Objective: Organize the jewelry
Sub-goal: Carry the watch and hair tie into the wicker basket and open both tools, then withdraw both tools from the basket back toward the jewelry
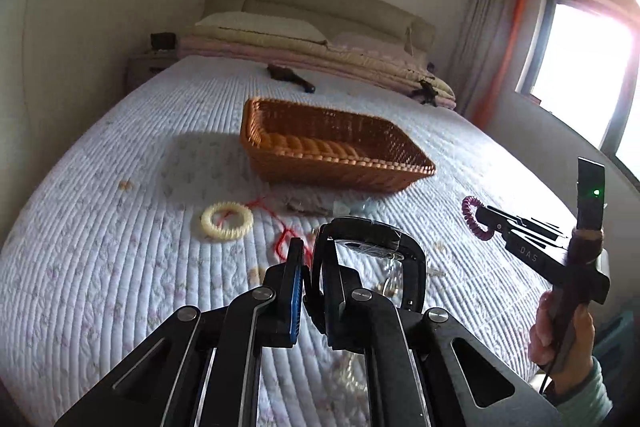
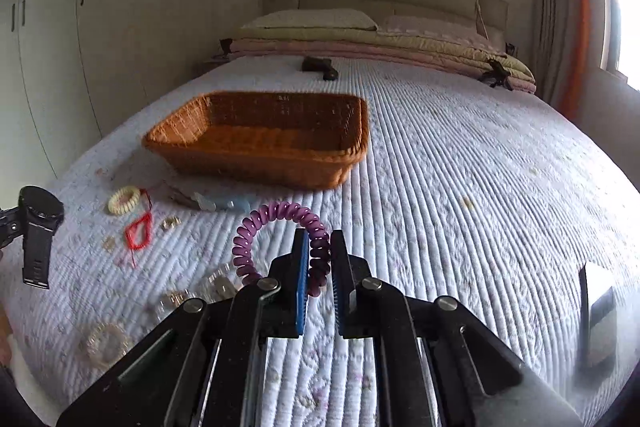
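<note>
My left gripper (image 1: 310, 259) is shut on the strap of a black watch (image 1: 372, 231) and holds it above the quilt; the watch also shows in the right wrist view (image 2: 38, 223). My right gripper (image 2: 320, 247) is shut on a purple spiral hair tie (image 2: 276, 231), also seen in the left wrist view (image 1: 474, 219). An orange wicker basket (image 1: 340, 171) (image 2: 192, 151) stands ahead on the bed, empty. A cream bead bracelet (image 1: 227, 221) (image 2: 124, 200), a red cord (image 1: 282, 239) (image 2: 138, 231) and several clear bracelets (image 2: 106, 343) lie on the quilt.
The white quilted bed (image 2: 460, 187) carries a dark object (image 2: 320, 67) near the pillows (image 2: 312, 21) and a flat dark device (image 2: 598, 319) at the right edge. Wardrobes (image 2: 52, 67) stand left, a window (image 1: 580, 67) right.
</note>
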`<state>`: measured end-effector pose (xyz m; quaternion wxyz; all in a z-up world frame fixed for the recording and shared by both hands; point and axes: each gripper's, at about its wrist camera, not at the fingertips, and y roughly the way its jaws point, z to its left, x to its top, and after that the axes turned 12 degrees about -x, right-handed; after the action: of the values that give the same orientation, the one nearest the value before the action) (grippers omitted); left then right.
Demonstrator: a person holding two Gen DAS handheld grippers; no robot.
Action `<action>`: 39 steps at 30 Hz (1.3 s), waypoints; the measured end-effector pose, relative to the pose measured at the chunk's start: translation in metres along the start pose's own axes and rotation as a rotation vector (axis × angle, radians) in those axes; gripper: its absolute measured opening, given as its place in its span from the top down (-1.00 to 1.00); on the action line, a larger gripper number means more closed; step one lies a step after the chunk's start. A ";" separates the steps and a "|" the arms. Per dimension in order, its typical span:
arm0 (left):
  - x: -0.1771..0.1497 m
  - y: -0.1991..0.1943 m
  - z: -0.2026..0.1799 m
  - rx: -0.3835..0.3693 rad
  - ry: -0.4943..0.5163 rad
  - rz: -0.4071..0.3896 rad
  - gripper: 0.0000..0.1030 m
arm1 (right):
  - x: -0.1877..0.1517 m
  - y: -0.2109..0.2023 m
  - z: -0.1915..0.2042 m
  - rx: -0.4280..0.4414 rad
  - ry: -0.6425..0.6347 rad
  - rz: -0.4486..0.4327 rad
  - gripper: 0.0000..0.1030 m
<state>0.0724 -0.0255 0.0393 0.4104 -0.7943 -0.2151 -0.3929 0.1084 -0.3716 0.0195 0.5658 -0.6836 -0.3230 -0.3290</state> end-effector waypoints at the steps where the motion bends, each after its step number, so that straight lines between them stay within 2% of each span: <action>1: 0.015 0.004 -0.003 0.004 0.012 -0.014 0.84 | 0.015 -0.001 0.003 -0.004 -0.007 -0.021 0.75; 4: 0.060 0.025 -0.006 0.004 0.030 -0.038 0.84 | 0.061 0.011 0.013 -0.021 -0.024 -0.063 0.75; 6: 0.089 0.048 -0.003 0.003 0.036 -0.044 0.84 | 0.088 0.033 0.020 -0.034 -0.029 -0.058 0.75; 9: 0.122 0.099 0.007 0.035 0.030 -0.018 0.84 | 0.117 0.083 0.028 -0.024 -0.019 0.011 0.75; 11: 0.138 0.138 0.021 0.029 0.009 0.018 0.84 | 0.127 0.118 0.033 -0.015 -0.013 0.072 0.75; 17: 0.138 0.225 0.048 0.103 -0.014 0.150 0.84 | 0.124 0.191 0.050 -0.021 -0.045 0.216 0.76; 20: 0.128 0.246 0.056 0.109 -0.019 0.191 0.84 | 0.116 0.207 0.054 -0.048 -0.074 0.250 0.76; 22: 0.122 0.253 0.056 0.120 0.015 0.202 0.83 | 0.112 0.214 0.055 -0.051 -0.078 0.261 0.76; 25: 0.119 0.259 0.057 0.133 0.010 0.215 0.82 | 0.108 0.222 0.048 -0.016 -0.047 0.282 0.76; 28: 0.121 0.257 0.060 0.089 -0.016 0.211 0.63 | 0.106 0.225 0.039 0.015 -0.020 0.289 0.72; 30: 0.125 0.243 0.056 0.075 -0.001 0.166 0.46 | 0.106 0.219 0.032 0.046 0.005 0.271 0.58; 32: 0.129 0.225 0.047 0.060 0.021 0.115 0.28 | 0.106 0.207 0.027 0.048 0.017 0.238 0.53; 36: 0.130 0.173 0.031 -0.006 0.040 0.043 0.26 | 0.099 0.163 0.015 0.104 0.045 0.156 0.52; 39: 0.120 0.122 0.021 -0.021 0.078 -0.009 0.22 | 0.077 0.113 0.006 0.166 0.054 0.077 0.49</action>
<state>0.2350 -0.0754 0.0689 0.4082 -0.7818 -0.1983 -0.4276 0.2454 -0.3776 0.0179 0.6410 -0.6372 -0.3074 -0.2975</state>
